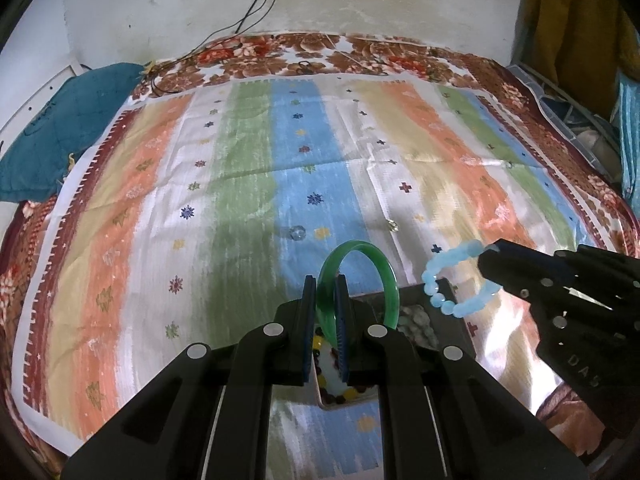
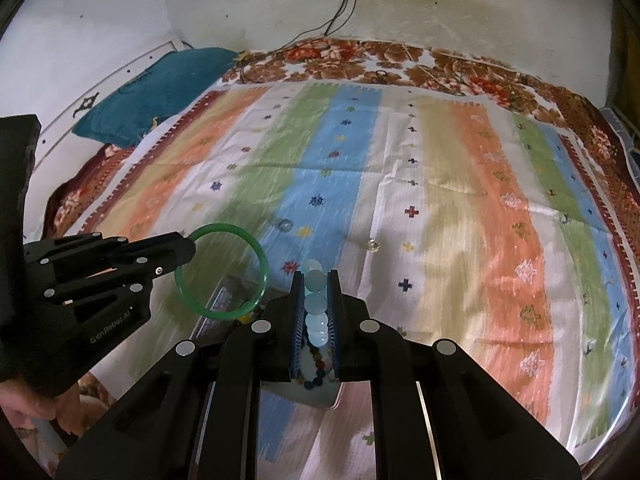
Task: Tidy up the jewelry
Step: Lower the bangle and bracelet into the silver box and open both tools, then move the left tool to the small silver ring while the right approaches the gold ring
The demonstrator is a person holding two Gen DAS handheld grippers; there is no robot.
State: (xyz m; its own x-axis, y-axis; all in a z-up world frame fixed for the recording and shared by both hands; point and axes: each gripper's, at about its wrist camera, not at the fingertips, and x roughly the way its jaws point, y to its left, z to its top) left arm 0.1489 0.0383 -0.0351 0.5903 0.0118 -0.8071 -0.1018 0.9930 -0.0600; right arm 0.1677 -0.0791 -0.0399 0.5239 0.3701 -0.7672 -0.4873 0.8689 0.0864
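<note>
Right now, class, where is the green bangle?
The green bangle is clamped in the left gripper, held above the jewelry box, left of the blue bead bracelet.

Left hand-held gripper point(image 1: 325, 304) clamps green bangle point(image 1: 386, 276); right hand-held gripper point(image 1: 490, 258) grips blue bead bracelet point(image 1: 440, 300).

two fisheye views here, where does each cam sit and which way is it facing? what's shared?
Left wrist: sits on the left gripper, looking forward and down over the striped cloth; own jaws shut on the green glassy bangle; right gripper enters from the right.
Right wrist: sits on the right gripper, same heading; own jaws shut on the pale blue bead bracelet; left gripper and a hand at left.
Shared: cloth, bangle, bracelet, dark tray, teal cushion, wall.
</note>
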